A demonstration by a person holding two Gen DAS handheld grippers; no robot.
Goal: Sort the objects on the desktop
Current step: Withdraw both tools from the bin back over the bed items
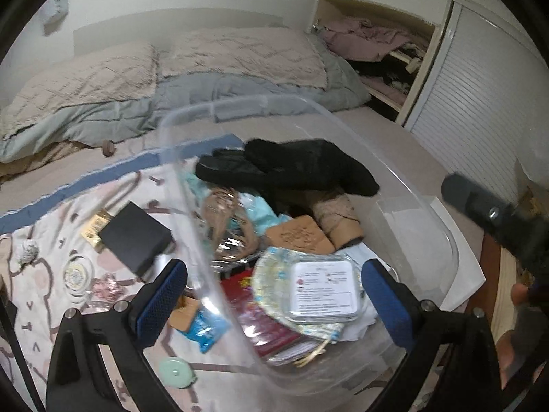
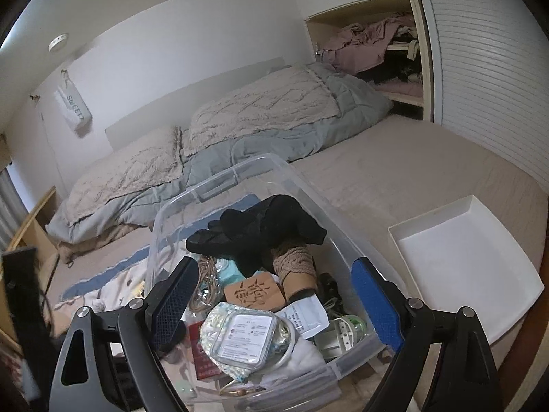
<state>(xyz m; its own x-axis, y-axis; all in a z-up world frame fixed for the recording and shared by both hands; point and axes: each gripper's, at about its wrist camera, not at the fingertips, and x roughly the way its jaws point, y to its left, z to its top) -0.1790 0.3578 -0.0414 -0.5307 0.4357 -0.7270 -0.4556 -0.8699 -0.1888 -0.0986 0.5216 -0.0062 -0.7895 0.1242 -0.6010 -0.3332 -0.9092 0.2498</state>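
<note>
Bed (image 2: 394, 171) w/ tan sheet, pillows and grey duvet at head end. Clear bin (image 2: 240, 185) full of clutter sits mid-bed, white tray (image 2: 480, 261) near it toward closet-side edge. Left gripper (image 1: 274, 295) and right gripper (image 2: 271, 302): jaws apart, nothing held, both over bin.

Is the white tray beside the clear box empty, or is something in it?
Empty. In the right wrist view the white tray shows only its bare white bottom; nothing lies inside.

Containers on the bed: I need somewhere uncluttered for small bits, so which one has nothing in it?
The white square tray, right of the clear plastic bin; the bin is piled with black gloves and other items.
</note>
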